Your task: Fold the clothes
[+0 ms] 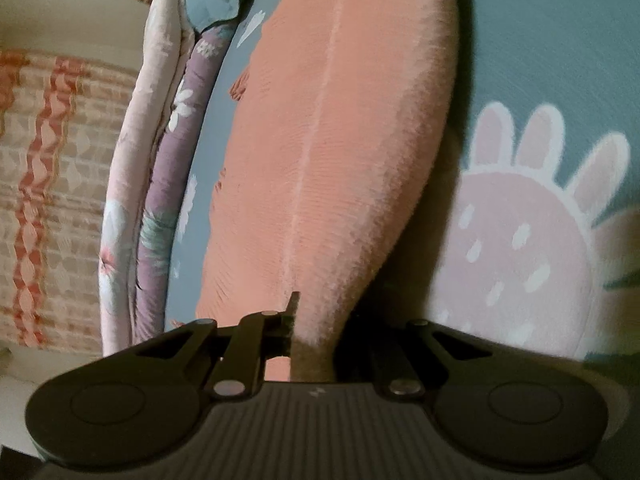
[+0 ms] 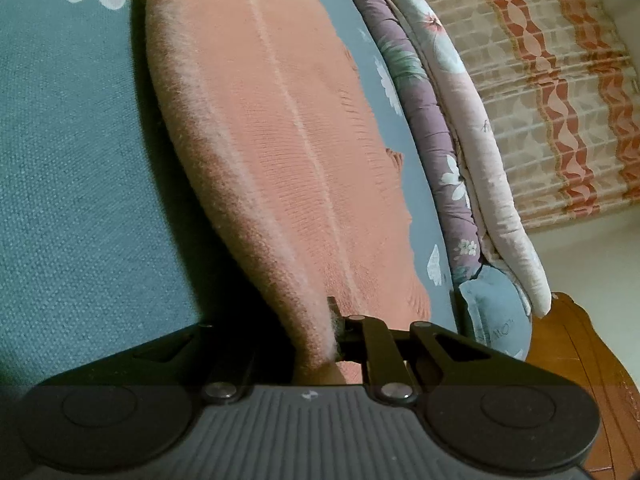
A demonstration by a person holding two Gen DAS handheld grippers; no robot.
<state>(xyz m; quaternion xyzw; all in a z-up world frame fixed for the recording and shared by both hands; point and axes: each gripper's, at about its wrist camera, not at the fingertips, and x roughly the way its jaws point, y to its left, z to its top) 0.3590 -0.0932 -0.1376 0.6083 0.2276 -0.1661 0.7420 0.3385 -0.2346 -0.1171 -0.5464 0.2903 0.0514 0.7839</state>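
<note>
A salmon-orange knitted garment (image 1: 320, 152) lies stretched out on a teal bedspread (image 1: 560, 40); it fills the middle of both wrist views. My left gripper (image 1: 312, 332) is shut on the near edge of the knitted garment, whose fuzzy hem bunches between the black fingers (image 1: 294, 304). In the right wrist view the same knitted garment (image 2: 272, 128) runs away from me. My right gripper (image 2: 328, 336) is shut on its near edge too, with the fabric pinched by the black finger (image 2: 334, 308). The cloth rises off the bed at both grips and throws a dark shadow beside it.
A rolled purple flowered quilt (image 1: 168, 184) and a pale pink one (image 1: 132, 152) line the bed's edge, also seen as the quilt (image 2: 432, 132). An orange-patterned curtain (image 2: 540, 80) hangs beyond. A wooden bed frame (image 2: 568, 360) shows at lower right. A pink flower print (image 1: 520, 232) marks the bedspread.
</note>
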